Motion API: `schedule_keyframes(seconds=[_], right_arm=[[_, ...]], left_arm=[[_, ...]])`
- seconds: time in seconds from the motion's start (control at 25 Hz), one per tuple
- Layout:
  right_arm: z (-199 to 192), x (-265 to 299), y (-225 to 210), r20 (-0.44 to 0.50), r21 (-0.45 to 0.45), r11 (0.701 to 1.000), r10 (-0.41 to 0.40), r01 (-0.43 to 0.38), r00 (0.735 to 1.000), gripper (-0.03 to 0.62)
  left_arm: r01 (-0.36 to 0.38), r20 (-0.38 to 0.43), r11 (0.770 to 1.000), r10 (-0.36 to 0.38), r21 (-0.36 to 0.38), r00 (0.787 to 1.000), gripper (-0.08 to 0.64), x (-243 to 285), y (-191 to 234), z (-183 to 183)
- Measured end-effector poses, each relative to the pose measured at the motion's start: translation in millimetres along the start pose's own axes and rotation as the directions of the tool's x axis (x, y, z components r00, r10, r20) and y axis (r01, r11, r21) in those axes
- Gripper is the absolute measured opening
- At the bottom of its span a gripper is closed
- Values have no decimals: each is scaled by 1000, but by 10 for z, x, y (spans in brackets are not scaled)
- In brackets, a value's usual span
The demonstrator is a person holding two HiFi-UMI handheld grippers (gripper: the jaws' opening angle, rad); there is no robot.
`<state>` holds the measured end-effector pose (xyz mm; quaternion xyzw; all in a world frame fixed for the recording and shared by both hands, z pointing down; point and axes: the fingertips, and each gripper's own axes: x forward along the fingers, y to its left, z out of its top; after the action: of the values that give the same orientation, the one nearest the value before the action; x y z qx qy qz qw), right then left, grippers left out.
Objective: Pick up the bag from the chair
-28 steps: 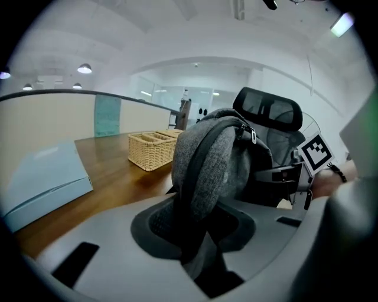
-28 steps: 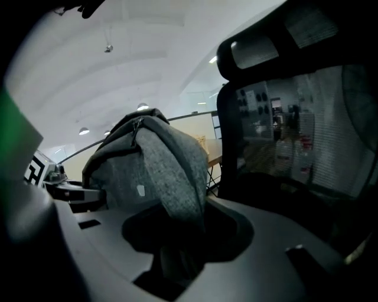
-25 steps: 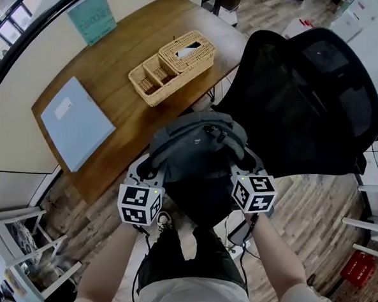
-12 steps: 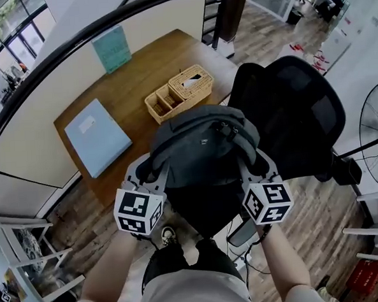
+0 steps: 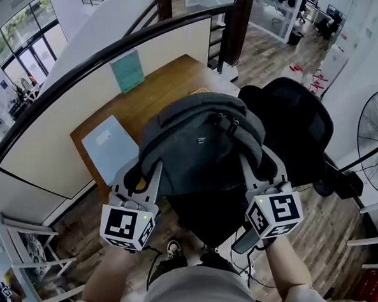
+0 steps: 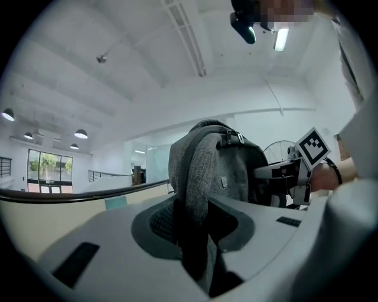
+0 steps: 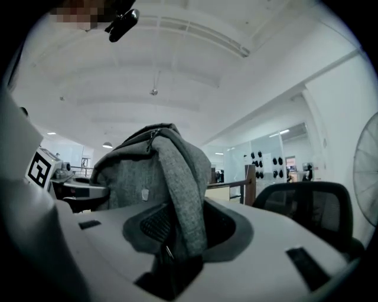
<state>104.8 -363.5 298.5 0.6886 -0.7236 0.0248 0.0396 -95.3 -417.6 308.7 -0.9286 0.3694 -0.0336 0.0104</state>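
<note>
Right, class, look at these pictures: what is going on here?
A person holds a grey bag up in the air with two grippers. The left gripper is shut on one shoulder strap, the right gripper on the other. The black chair stands to its right, a wooden table behind.

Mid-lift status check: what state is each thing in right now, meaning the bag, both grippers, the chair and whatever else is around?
Bag: hanging in the air from both grippers, top zip looks closed.
Left gripper: shut on one shoulder strap.
Right gripper: shut on the other shoulder strap.
Chair: upright, seat hidden behind the bag.
Blue folder: closed, flat on the table.
Fan: standing upright; cannot tell if it is running.
</note>
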Motion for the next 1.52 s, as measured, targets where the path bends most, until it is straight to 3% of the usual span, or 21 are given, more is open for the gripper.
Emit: schedule_keyframes(seconds=[0.4,0.56,1.0,1.2,1.52], right_arm=[[294,-279,510,104,-28,996,87,-84,991,132],[155,-333,669,81,-23,993,118,-117,990,130],[-403,-412,811,-37,23,989,144,-143,989,126],[-458,-435,799,-55,35,989,149,-147,987,126],[-476,-436,684,-60,27,991,133,-132,989,125]], left_arm=[[-82,80,992,75,95,994,97,-647,84,369],[-109,84,988,101,105,991,97,-878,80,244],[-111,-20,992,113,66,993,97,-1085,-31,-281],[-111,-42,993,112,41,993,97,-1081,-59,-305],[-89,-40,994,92,70,995,97,-1008,-147,-304]])
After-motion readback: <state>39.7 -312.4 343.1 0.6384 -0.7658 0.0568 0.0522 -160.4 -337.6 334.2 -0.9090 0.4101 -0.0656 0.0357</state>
